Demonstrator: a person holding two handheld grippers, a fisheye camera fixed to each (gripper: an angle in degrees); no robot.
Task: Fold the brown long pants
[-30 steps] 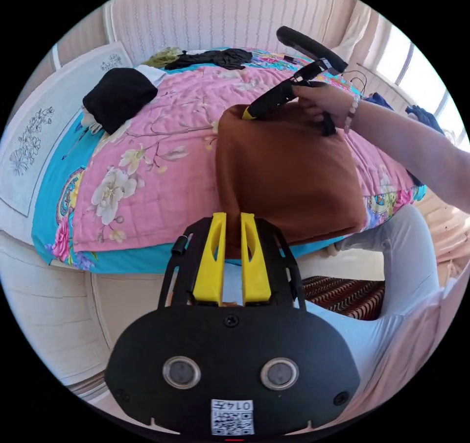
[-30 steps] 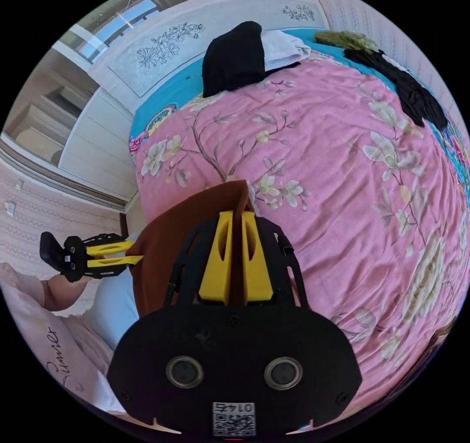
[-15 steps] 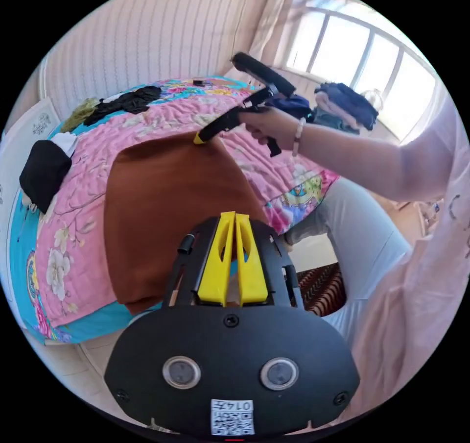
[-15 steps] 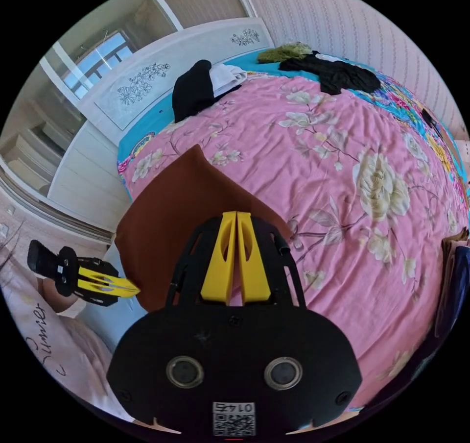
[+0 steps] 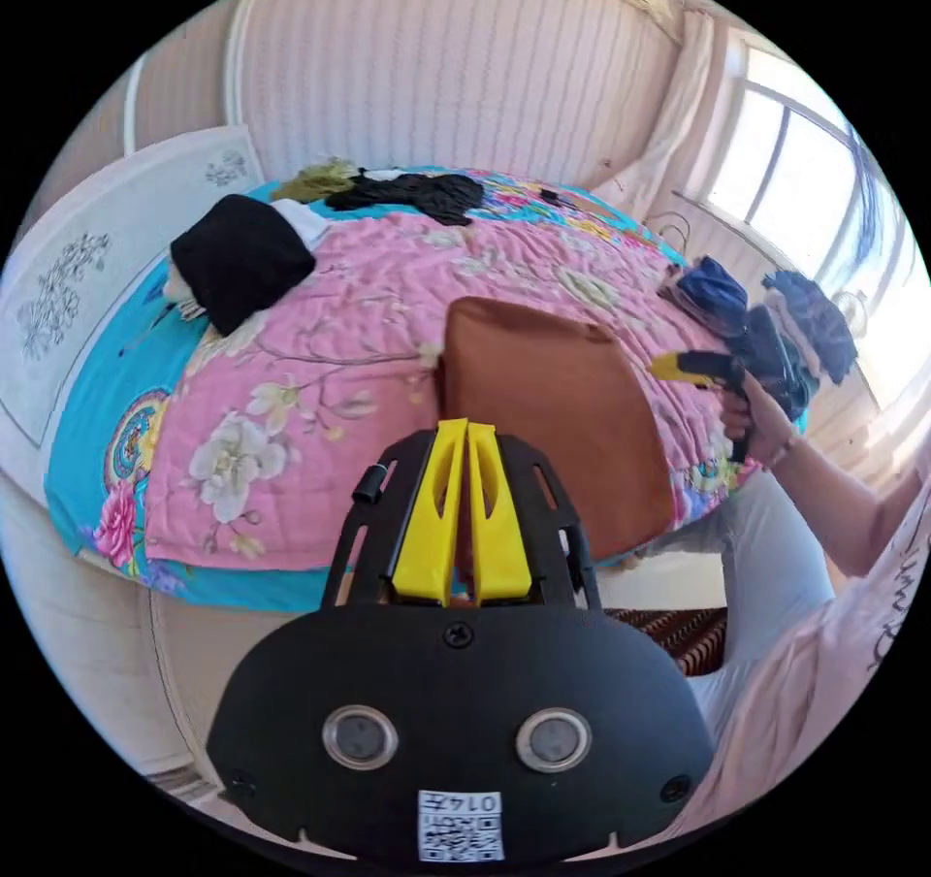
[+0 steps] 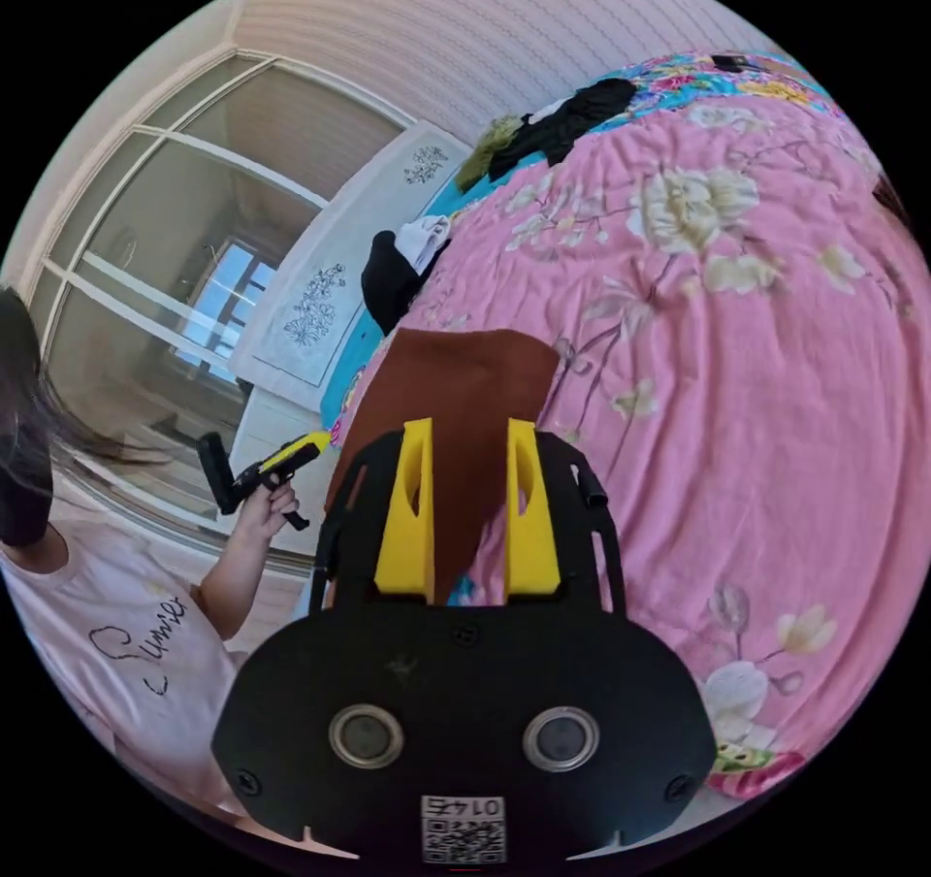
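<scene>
Now folded brown pants (image 5: pixel 558 431) lie on the quilt (image 5: pixel 320 411).

Bright daylight enters through the window (image 5: pixel 805 208) at two o'clock, overexposed; shadows stay soft, focus sharp, fisheye edges bend strongly

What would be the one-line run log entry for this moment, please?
brown pants: folded, lying on pink quilt | left gripper: shut, holds nothing | right gripper: open, off the pants
</scene>
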